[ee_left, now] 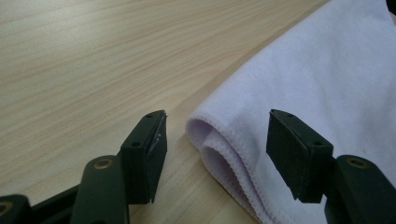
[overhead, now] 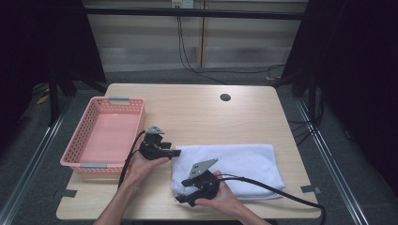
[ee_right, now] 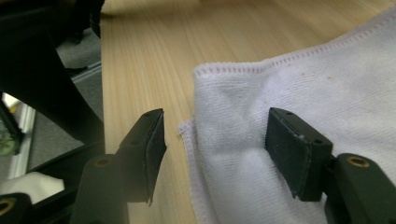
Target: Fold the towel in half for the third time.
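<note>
Item: white towel [overhead: 234,166], folded into a flat rectangle, lying on the near right part of the wooden table [overhead: 197,112]; long side runs left to right, its left end with the layered hems facing both grippers

Left gripper [overhead: 174,153]: held in the left hand [overhead: 143,166], at the towel's far left corner, pointing right. In the left gripper view its jaws stand wide apart, one on bare wood, the other over the cloth, with the rounded folded corner of the towel [ee_left: 299,84] between them; pads not pressing on it

Right gripper [overhead: 182,192]: held in the right hand [overhead: 220,199], at the towel's near left corner, pointing left. In the right gripper view jaws wide, stitched corner of the towel [ee_right: 289,93] lying between them, one jaw beside the edge over the table, the other above the cloth; nothing clamped

Other: pink basket [overhead: 84,136], at the table's left edge, well apart from the towel
</note>
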{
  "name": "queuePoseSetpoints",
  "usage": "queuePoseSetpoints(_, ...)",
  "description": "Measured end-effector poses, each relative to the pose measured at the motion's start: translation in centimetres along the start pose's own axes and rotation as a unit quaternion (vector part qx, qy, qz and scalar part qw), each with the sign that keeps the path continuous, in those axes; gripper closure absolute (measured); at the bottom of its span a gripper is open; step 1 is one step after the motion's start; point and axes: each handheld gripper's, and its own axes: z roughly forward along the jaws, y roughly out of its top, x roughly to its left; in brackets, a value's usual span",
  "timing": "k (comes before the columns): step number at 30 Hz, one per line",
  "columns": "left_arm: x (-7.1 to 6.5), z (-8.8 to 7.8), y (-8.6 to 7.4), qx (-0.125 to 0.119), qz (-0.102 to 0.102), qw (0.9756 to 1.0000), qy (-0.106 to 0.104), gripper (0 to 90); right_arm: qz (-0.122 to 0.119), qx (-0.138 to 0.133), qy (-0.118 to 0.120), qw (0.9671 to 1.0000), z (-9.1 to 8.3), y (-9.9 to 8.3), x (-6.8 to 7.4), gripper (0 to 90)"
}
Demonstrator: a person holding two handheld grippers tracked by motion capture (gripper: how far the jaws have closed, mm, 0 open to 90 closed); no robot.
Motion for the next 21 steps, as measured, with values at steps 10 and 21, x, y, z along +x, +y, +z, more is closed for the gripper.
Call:
queuePoseSetpoints(10, 0.3, 0.3, -0.1, 0.008, -0.008, 0.9999, 0.002, 36.0, -0.066, -0.010, -0.056, 0.9962, 0.4, -0.9, 1.6, 39.9)
queuePoseSetpoints(21, 0.0, 0.9, -0.2, 0.018, -0.003, 0.9998, 0.001, 35.5, -0.061, -0.009, -0.096, 0.9934, 0.1, -0.8, 1.2, 70.7)
